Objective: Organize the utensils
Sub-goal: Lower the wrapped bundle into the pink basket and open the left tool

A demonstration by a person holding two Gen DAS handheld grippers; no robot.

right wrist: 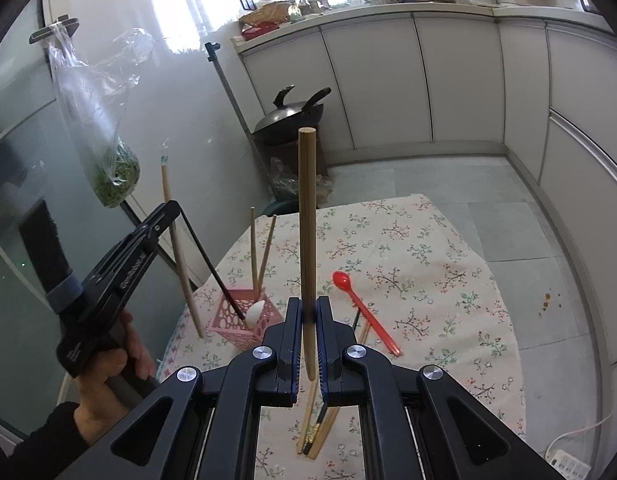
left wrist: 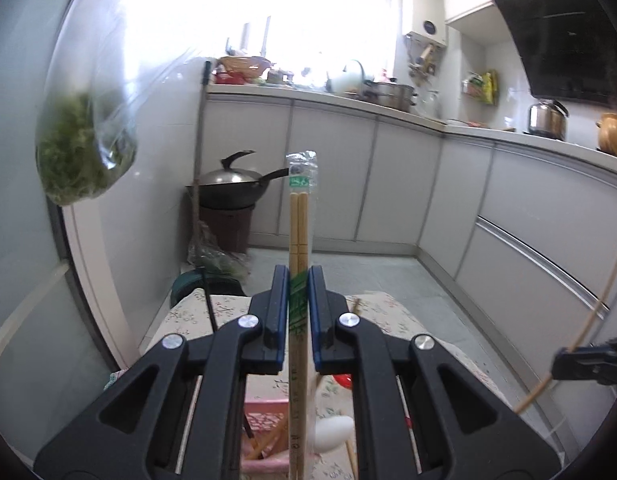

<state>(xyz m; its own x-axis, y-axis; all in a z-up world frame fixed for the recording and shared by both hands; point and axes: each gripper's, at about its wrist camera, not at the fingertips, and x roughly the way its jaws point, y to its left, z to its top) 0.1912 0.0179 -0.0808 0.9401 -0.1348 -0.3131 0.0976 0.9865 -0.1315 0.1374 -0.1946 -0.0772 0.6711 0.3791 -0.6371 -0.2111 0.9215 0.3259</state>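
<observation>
The left gripper (left wrist: 298, 280) clamps a plastic-wrapped pair of bamboo chopsticks (left wrist: 298, 216), raised above the floral tablecloth (right wrist: 408, 248). The right gripper (right wrist: 308, 312) pinches a single bamboo chopstick (right wrist: 307, 208) upright. At the table's left stands a pink basket (right wrist: 232, 320) holding chopsticks and a white spoon (right wrist: 254, 312). A red spoon (right wrist: 364, 312) and loose chopsticks (right wrist: 316, 432) lie nearer.
</observation>
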